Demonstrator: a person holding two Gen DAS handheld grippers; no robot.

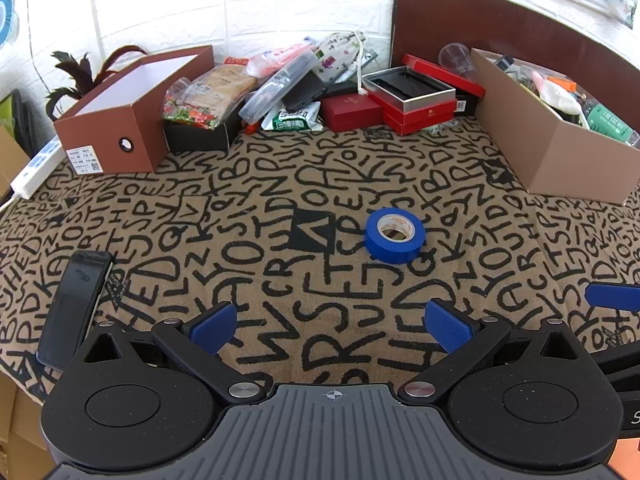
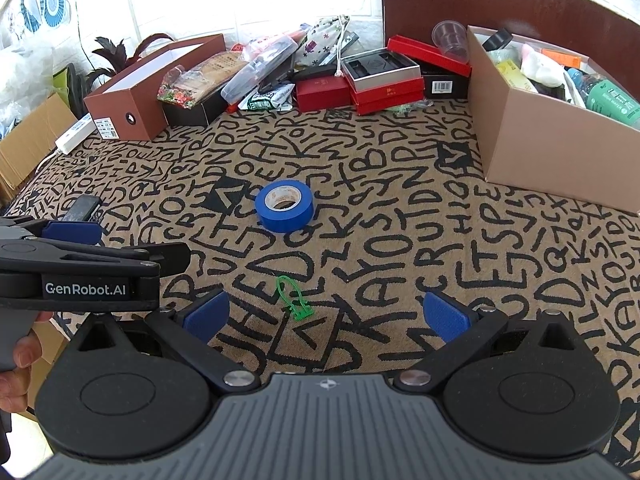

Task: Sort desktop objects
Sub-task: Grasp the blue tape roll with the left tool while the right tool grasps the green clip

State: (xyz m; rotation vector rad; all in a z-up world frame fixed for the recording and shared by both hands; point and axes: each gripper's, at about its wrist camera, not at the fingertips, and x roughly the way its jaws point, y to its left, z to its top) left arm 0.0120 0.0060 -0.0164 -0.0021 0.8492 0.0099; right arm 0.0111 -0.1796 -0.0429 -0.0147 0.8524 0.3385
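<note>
A table covered by a tan cloth printed with black letters (image 1: 280,184) carries everything. At its left edge lies a black rectangular phone (image 1: 74,304), just beside the left gripper (image 1: 336,322), whose blue-padded jaws stand wide apart with nothing between them. Near the back left corner a white power strip (image 1: 38,168) sits beside an open reddish-brown cardboard shoebox (image 1: 120,128). Along the back edge runs a heap: a clear packet of snacks (image 1: 204,100) on a black box, a clear plastic case (image 1: 276,84), a green-and-white sachet (image 1: 294,118), a printed cloth drawstring pouch (image 1: 340,54), and stacked red gift boxes (image 1: 416,108), one open with a dark insert.

In the middle of the cloth lies a round roll of blue tape (image 1: 395,235), flat on its side and apart from everything else. Nearer the front edge, between the tape and the right gripper (image 2: 326,318), lies a small green plastic loop tie (image 2: 294,300). That gripper's blue pads are also spread wide and empty. A hand (image 2: 18,364) grips the left tool's handle at the right wrist view's left edge.

At the back right corner stands an open tan cardboard box (image 2: 536,148) filled with mixed items, a green bottle (image 2: 612,100) among them.
</note>
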